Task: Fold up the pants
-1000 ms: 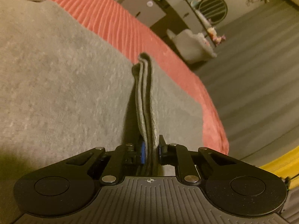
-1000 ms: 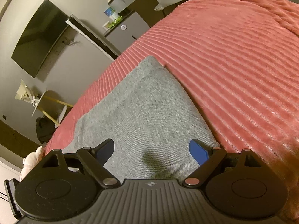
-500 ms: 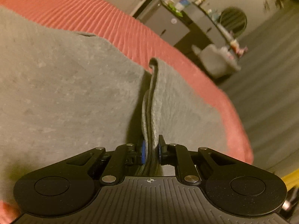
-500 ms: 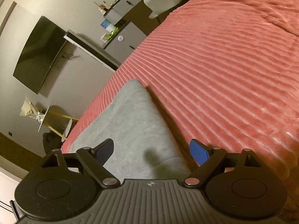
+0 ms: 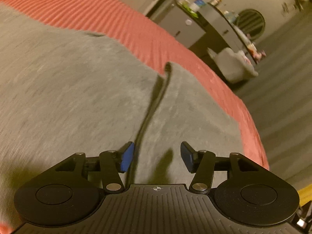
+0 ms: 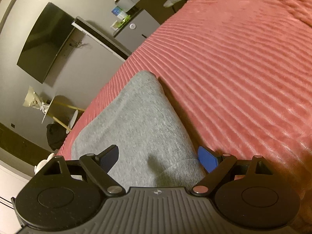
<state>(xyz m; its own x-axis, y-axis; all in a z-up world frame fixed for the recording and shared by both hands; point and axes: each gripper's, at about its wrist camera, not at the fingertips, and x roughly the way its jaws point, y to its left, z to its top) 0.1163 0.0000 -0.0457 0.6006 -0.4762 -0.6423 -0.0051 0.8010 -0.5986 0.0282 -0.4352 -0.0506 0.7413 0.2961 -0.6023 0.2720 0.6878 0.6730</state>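
Note:
The grey pants (image 5: 78, 89) lie folded on a red ribbed bedspread (image 5: 120, 23). In the left wrist view my left gripper (image 5: 157, 157) is open just above them, holding nothing; a dark fold seam (image 5: 154, 105) runs away from its left pad. In the right wrist view the grey pants (image 6: 136, 120) stretch away toward a rounded far corner. My right gripper (image 6: 158, 157) is open, its jaws wide apart over the near end of the fabric, where a fold edge shows. It holds nothing.
The red bedspread (image 6: 234, 68) spreads wide to the right of the pants. The bed edge (image 5: 253, 128) drops to a grey floor. Beyond stand a grey cabinet (image 5: 183, 25), a wall TV (image 6: 44, 41) and a small round side table (image 6: 58, 107).
My left gripper has opened and let go of the pinched fold of the pants, which now lies flat. My right gripper stayed open and shifted so the pants look narrower.

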